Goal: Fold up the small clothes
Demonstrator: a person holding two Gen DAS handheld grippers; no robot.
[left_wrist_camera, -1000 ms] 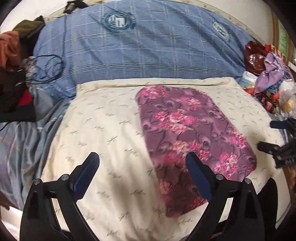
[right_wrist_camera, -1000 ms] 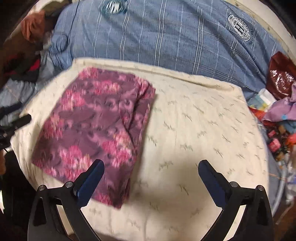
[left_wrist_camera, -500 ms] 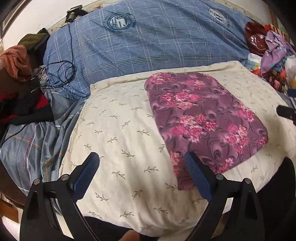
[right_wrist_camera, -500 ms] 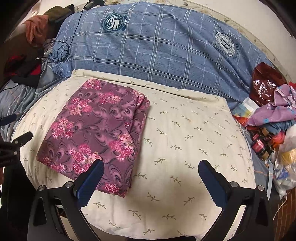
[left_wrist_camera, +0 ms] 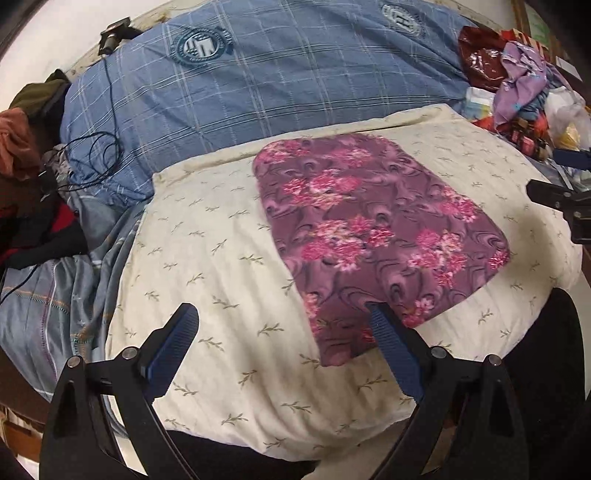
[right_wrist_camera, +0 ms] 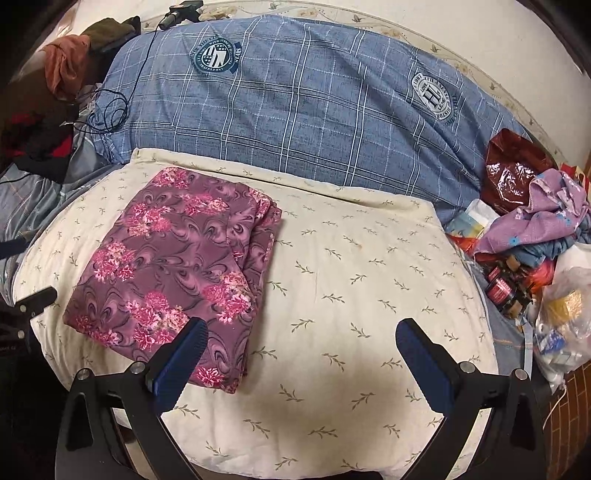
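Purple cloth [right_wrist_camera: 177, 266] with pink flowers; cream leaf-sprigged cushion [right_wrist_camera: 351, 295]; blue plaid quilt [right_wrist_camera: 314, 99]

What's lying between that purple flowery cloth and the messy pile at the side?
Only bare cream pillow separates the folded cloth from the pile; the right wrist view shows this best.

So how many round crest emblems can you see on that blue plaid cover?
2: one dark teal crest toward the blue plaid cover's far left, one white H crest toward its right. Folds or the cream pillow may hide others.

blue plaid bedding [right_wrist_camera: 295, 110], cream pillow [right_wrist_camera: 351, 295], white wall [right_wrist_camera: 461, 29]
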